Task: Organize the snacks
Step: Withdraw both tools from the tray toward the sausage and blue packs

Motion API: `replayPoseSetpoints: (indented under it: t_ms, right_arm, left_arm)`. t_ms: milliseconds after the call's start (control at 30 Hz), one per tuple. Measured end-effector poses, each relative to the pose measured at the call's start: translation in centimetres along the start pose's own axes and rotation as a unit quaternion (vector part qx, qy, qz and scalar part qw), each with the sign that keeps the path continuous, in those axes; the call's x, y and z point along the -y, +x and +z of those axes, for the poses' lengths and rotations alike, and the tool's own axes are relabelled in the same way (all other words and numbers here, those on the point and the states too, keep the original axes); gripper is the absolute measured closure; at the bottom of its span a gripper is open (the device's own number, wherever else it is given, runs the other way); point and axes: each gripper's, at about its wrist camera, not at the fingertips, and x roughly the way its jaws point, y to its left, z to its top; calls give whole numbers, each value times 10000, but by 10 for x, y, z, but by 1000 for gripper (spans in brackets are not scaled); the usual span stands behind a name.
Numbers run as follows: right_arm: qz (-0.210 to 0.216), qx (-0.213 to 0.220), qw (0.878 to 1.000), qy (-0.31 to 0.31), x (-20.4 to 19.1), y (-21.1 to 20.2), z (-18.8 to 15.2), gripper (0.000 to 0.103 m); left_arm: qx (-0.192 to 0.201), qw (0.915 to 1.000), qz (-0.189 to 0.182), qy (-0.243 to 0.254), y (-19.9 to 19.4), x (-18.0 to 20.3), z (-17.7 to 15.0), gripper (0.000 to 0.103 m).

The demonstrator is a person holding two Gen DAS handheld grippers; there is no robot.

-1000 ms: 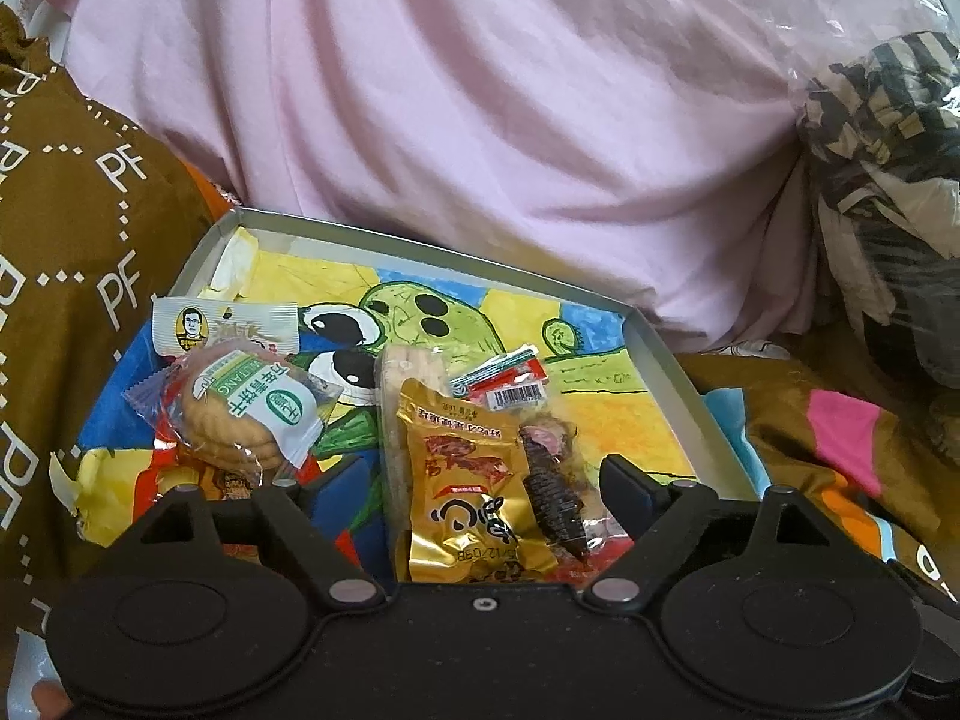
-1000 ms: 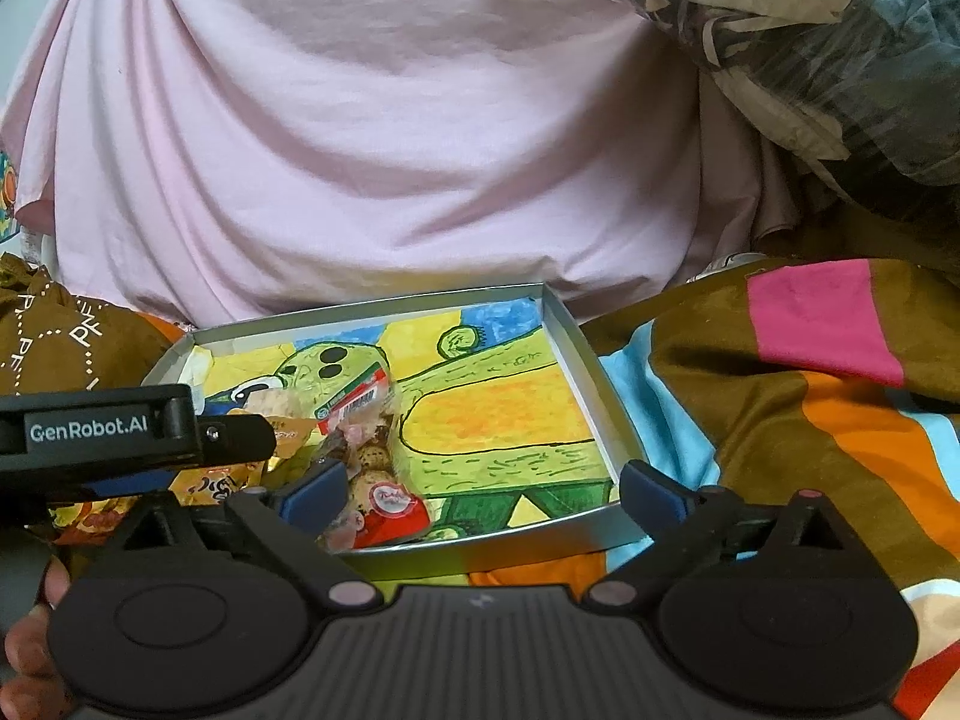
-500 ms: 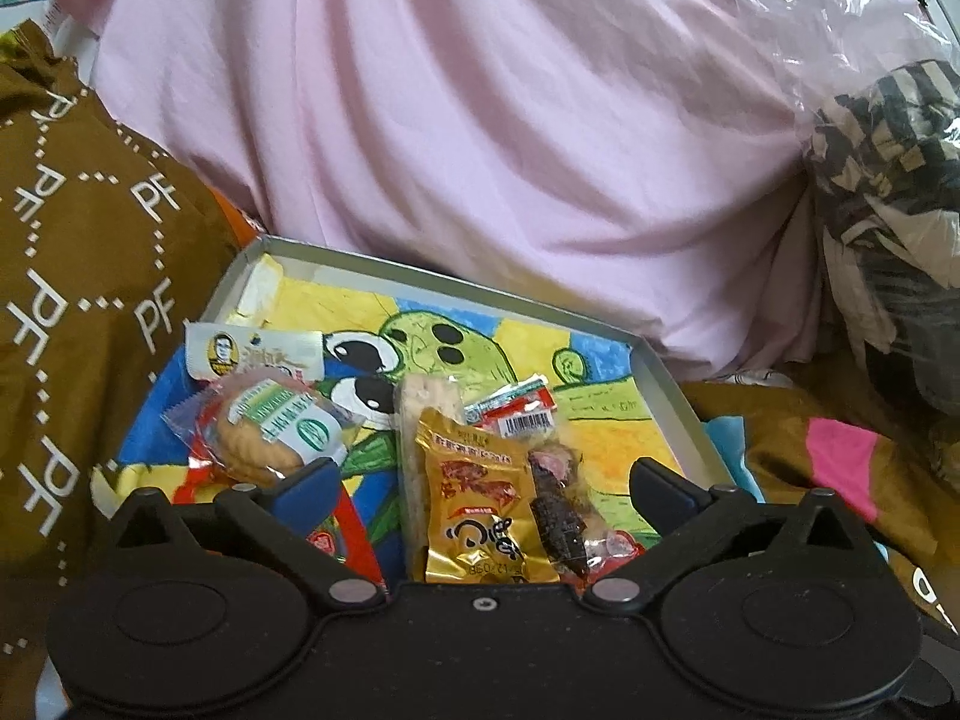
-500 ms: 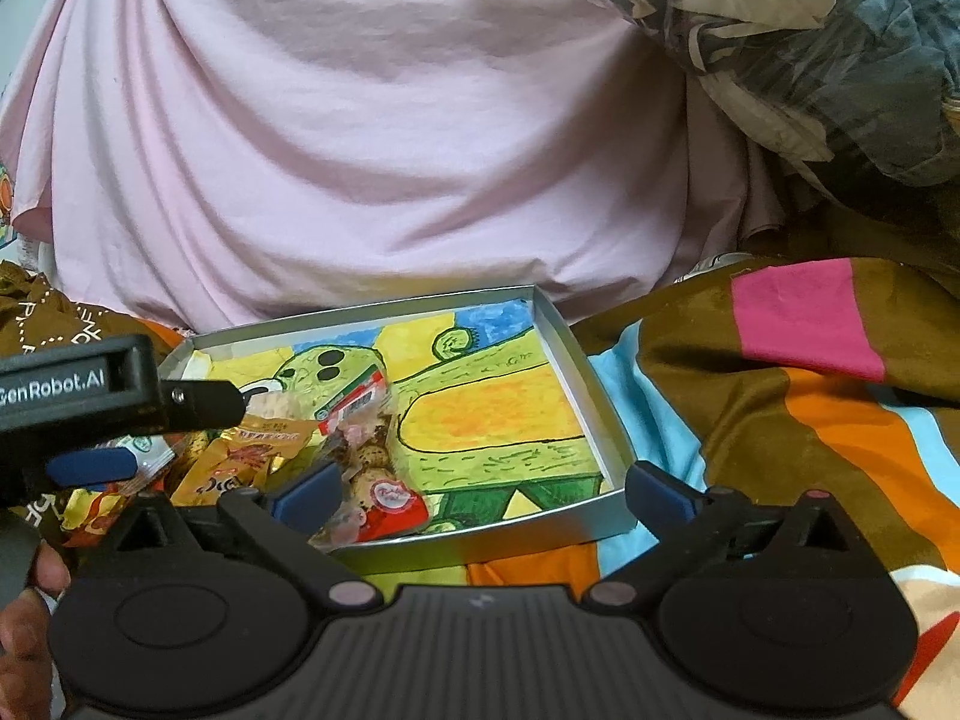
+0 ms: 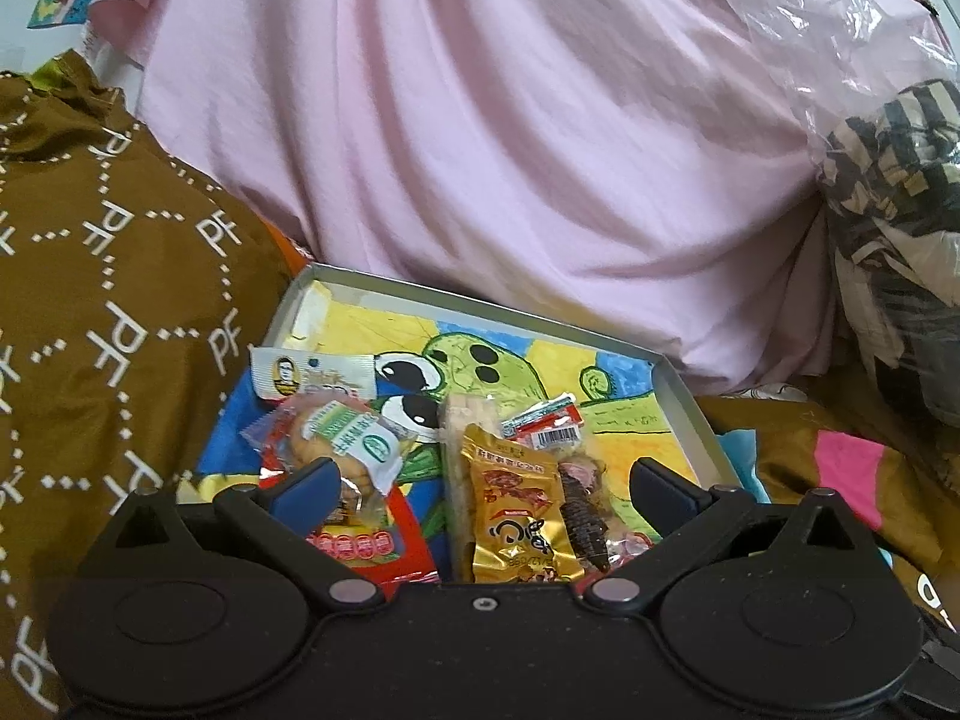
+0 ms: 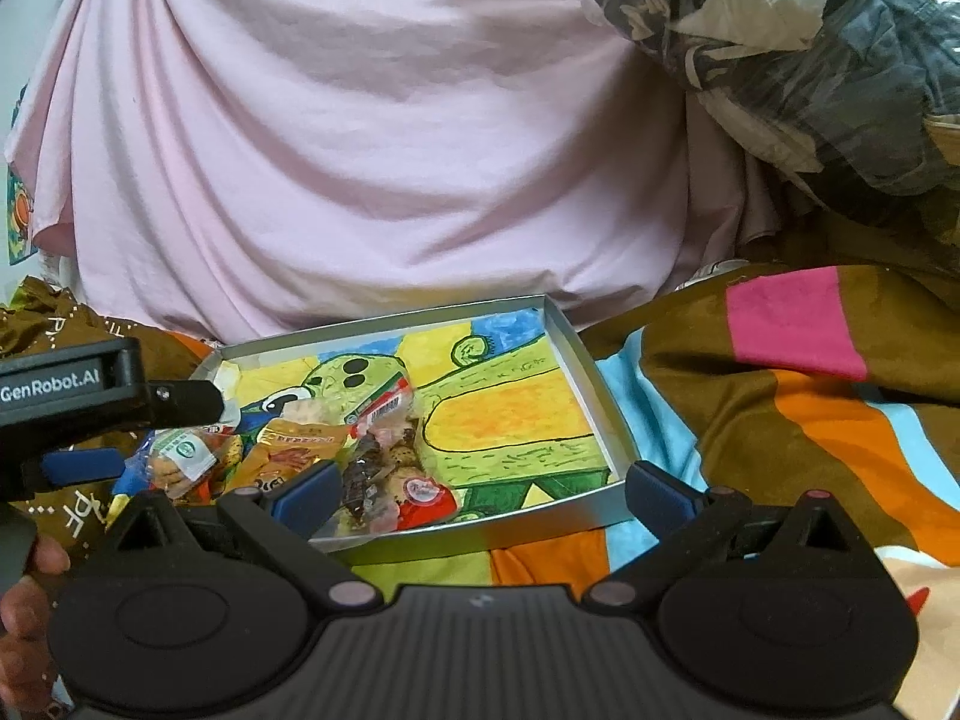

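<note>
A shallow metal tray (image 5: 456, 295) (image 6: 600, 414) with a cartoon drawing lies on the bedspread. Several snacks sit in its left part: a gold packet (image 5: 516, 516) (image 6: 288, 450), a green-and-white cookie packet (image 5: 342, 441) (image 6: 180, 456), a white packet with a face (image 5: 312, 377), a red barcode packet (image 5: 546, 423) (image 6: 384, 405) and a dark snack (image 5: 579, 510). My left gripper (image 5: 486, 486) (image 6: 162, 432) hangs open and wide above the gold packet without touching it. My right gripper (image 6: 483, 492) is open over the tray's near rim, nothing between its fingers.
A large pink cloth bundle (image 5: 510, 120) (image 6: 360, 150) rises right behind the tray. A plastic bag of dark clothes (image 5: 894, 228) (image 6: 810, 60) sits at the right. Brown patterned fabric (image 5: 108, 276) flanks the tray's left, striped bedspread (image 6: 780, 390) its right. A person's hand (image 6: 24, 600) holds the left gripper.
My left gripper's jaws have spread wider and drawn back and up from the gold packet, which stays in the tray. The right gripper has also pulled back slightly.
</note>
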Motion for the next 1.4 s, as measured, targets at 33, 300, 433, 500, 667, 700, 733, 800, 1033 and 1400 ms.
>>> replayPoseSetpoints:
  t_ms: [33, 300, 433, 500, 667, 700, 733, 800, 1033, 1400]
  right_arm:
    - [1, -8, 10000, 12, 0, -2, 0, 0]
    - [94, -115, 9998, 130, -1, -17, -3, 0]
    - [142, -291, 9993, 163, -5, -26, -9, 0]
    - [142, -304, 9994, 124, -7, -32, -11, 0]
    - [161, -317, 9992, 166, -12, -47, -14, 0]
    - [173, -330, 9992, 159, -13, -49, -15, 0]
    - [193, -340, 9991, 142, -15, -52, -16, 0]
    - [257, -359, 9990, 94, -20, -58, -18, 0]
    - [530, -404, 9978, -19, -37, -77, -23, 0]
    - [770, -439, 9960, -87, -50, -103, -28, 0]
  left_arm:
    - [12, 10000, 9, 2, -3, 0, 0, 1]
    - [41, 9999, 90, 110, -22, 1, 1, 1]
    - [20, 9998, 166, 140, -33, -2, 0, 1]
    - [19, 9997, 207, 121, -39, -4, 0, 1]
    - [14, 9993, 373, 101, -61, -13, 3, 1]
    - [-4, 9990, 436, 111, -67, -15, 3, 1]
    - [-21, 9987, 498, 118, -72, -18, 3, 1]
    - [-66, 9980, 622, 132, -83, -26, 3, 1]
    - [-222, 9936, 1082, 247, -119, -50, 0, 1]
    - [-461, 9905, 1270, 241, -153, -66, -10, 1]
